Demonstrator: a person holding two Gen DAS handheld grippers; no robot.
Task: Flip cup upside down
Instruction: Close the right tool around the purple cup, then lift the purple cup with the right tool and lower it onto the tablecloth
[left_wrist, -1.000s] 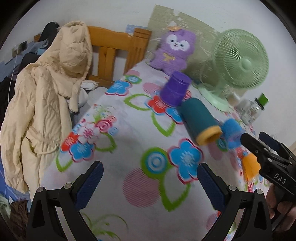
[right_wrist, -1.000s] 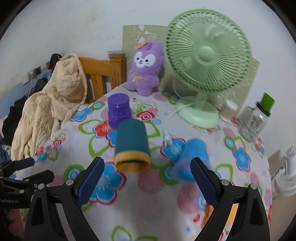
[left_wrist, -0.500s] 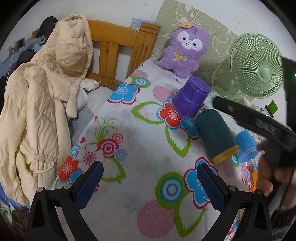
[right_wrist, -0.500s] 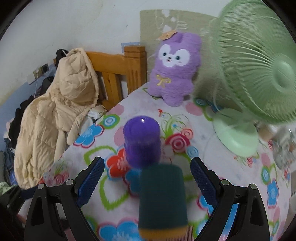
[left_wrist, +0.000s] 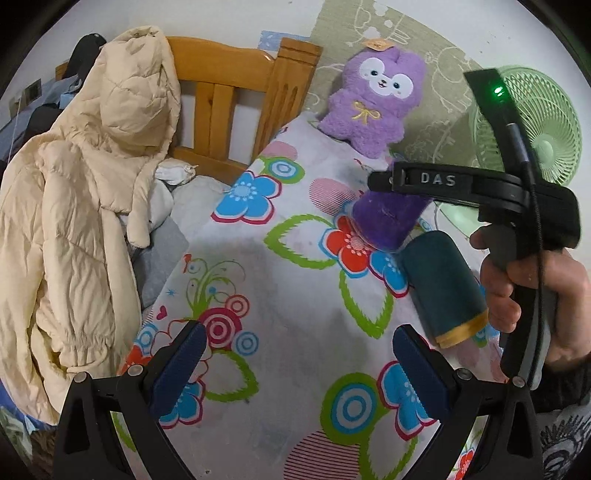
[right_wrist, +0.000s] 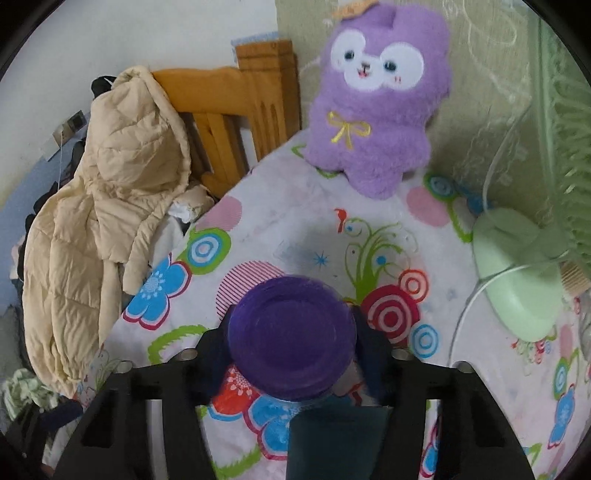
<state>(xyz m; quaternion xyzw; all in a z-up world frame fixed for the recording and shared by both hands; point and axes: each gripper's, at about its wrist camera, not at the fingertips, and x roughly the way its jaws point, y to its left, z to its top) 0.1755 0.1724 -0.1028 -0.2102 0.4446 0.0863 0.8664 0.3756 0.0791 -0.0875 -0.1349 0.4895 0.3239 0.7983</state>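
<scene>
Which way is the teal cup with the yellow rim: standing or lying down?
Lying down. The teal cup rests on its side on the flowered tablecloth, its yellow rim pointing sideways, beside the purple cup.

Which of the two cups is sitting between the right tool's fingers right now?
The purple cup, base up, sits between the right tool fingers. The dark teal cup with the yellow rim lies beside it, ungripped.

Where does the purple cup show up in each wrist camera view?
Left wrist view: purple cup right of centre, under the right tool.
Right wrist view: purple cup bottom centre, between the right tool's fingers.
Shared landmark: purple plush toy behind it.
</scene>
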